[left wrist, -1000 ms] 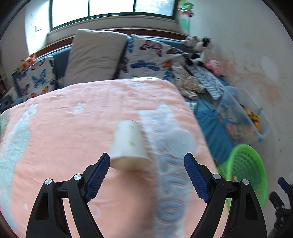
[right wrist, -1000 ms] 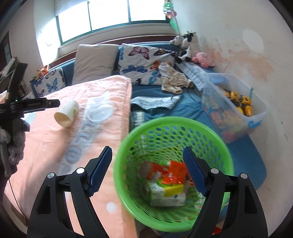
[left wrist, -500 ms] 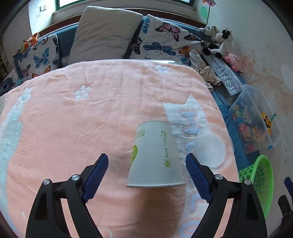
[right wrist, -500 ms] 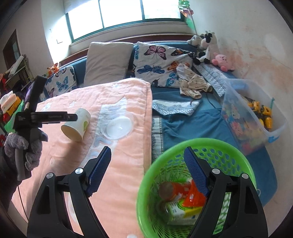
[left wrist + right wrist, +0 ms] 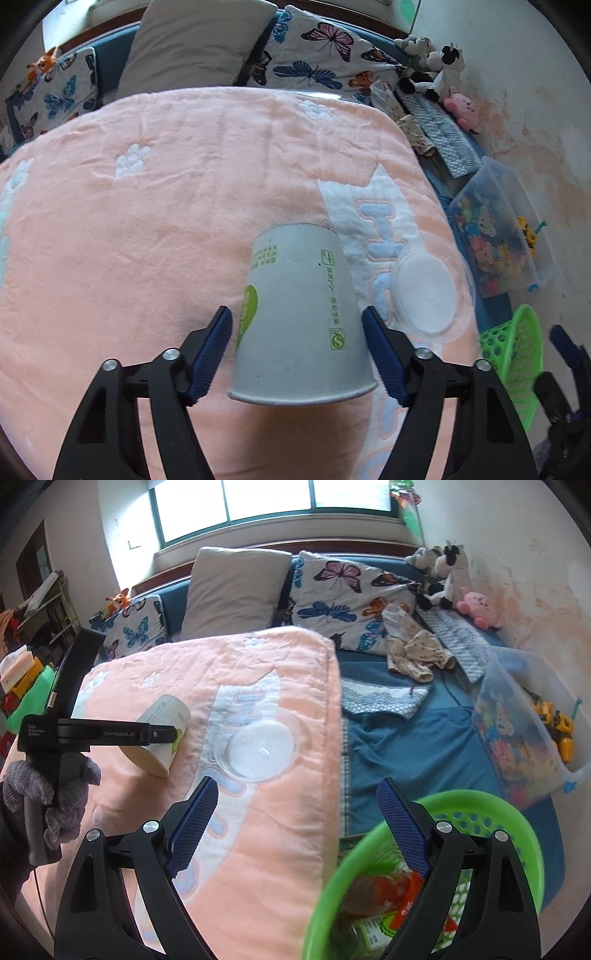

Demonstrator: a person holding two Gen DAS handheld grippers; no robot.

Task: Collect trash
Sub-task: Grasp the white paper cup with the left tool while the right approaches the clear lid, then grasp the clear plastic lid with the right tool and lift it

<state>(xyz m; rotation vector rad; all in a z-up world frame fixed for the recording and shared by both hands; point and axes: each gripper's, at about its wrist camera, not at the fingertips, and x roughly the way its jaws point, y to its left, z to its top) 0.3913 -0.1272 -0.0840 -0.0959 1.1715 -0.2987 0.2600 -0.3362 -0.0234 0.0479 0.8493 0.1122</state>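
A white paper cup [image 5: 299, 325] with green print lies on its side on the pink blanket [image 5: 147, 229], mouth toward me. My left gripper [image 5: 297, 354] is open with one finger on each side of the cup, close to its wall. The cup also shows in the right wrist view [image 5: 162, 734], behind the left gripper's arm. A clear plastic lid [image 5: 430, 291] lies just right of the cup; it shows in the right wrist view too [image 5: 258, 751]. My right gripper [image 5: 295, 827] is open and empty over the blanket's edge, above the green basket [image 5: 517, 823] that holds wrappers.
A clear toy box [image 5: 524, 731] stands on the blue sheet at the right. Pillows [image 5: 236, 590], loose clothes [image 5: 413, 646] and plush toys [image 5: 443, 572] line the back. The basket also shows at the right edge of the left wrist view [image 5: 517, 354].
My left gripper has moved forward so the cup sits between its fingers, and the fingers have narrowed around it. My right gripper has swung left, away from the basket toward the blanket.
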